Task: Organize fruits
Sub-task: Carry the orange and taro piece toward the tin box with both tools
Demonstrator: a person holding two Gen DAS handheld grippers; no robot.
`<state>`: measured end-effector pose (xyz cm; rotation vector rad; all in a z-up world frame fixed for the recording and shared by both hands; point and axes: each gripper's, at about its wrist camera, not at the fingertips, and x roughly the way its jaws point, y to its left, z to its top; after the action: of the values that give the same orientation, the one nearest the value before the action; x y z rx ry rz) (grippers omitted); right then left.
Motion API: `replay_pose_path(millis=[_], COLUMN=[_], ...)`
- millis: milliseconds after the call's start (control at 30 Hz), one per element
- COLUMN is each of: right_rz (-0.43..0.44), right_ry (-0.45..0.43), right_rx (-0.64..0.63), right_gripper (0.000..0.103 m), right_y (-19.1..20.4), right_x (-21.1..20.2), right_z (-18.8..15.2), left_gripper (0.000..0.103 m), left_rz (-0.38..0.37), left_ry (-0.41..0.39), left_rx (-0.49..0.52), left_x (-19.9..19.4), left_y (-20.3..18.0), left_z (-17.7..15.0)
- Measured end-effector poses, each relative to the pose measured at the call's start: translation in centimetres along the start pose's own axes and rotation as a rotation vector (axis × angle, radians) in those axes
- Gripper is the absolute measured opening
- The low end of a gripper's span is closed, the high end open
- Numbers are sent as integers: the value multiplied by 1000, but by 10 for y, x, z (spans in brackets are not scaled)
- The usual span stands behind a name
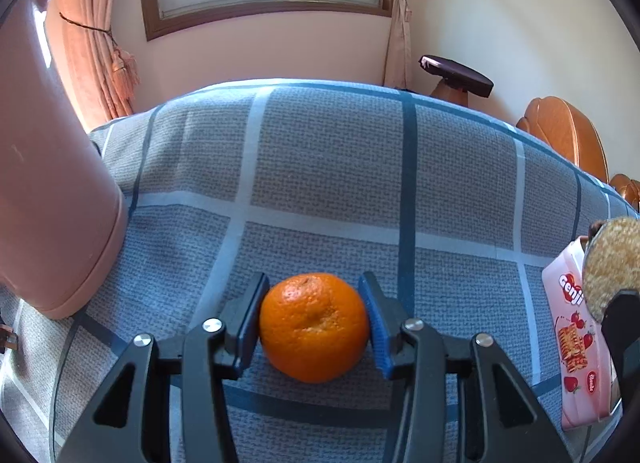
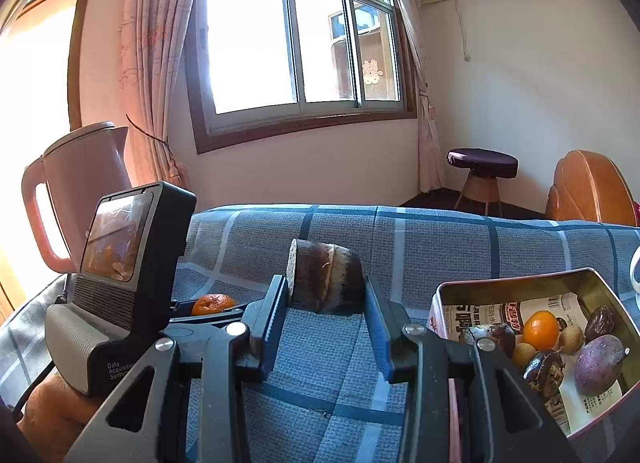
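Here, left gripper (image 1: 314, 327): jaws flank orange (image 1: 314, 327) on cloth (image 1: 320, 167), pads touching or nearly; firm clamp not certain. Orange likely light, soft-skinned, apt to roll; take across middle, gentle squeeze. Right gripper (image 2: 326, 311): jaws clamped on brown chunk (image 2: 326, 277), cut end pale, identity unclear. Tin (image 2: 600, 287) at right holds fruit, partly cut off. Kettle (image 2: 80, 183) beyond.

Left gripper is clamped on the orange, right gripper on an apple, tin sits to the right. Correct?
Not an apple. The right wrist view shows the right gripper on a brown cut chunk. The left gripper has the orange; the tin sits right.
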<state>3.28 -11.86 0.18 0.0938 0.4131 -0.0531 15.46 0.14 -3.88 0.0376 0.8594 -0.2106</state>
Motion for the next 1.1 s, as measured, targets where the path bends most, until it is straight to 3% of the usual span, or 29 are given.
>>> replay_pose_path(millis=[167, 333, 1100], right_rz=[-15, -32, -58], right_ry=[-33, -57, -74], right_rx=[-31, -67, -87], right_gripper=[40, 40, 40], right_y=[7, 14, 5], right_x=[-7, -15, -54], right_z=[-4, -6, -19], left_gripper=[48, 48, 48], left_rz=[66, 103, 150], left_ry=[-100, -150, -216], left_rx=[-25, -69, -87], left_x=[-20, -36, -70], left_y=[9, 22, 15], left_z=[-11, -22, -51])
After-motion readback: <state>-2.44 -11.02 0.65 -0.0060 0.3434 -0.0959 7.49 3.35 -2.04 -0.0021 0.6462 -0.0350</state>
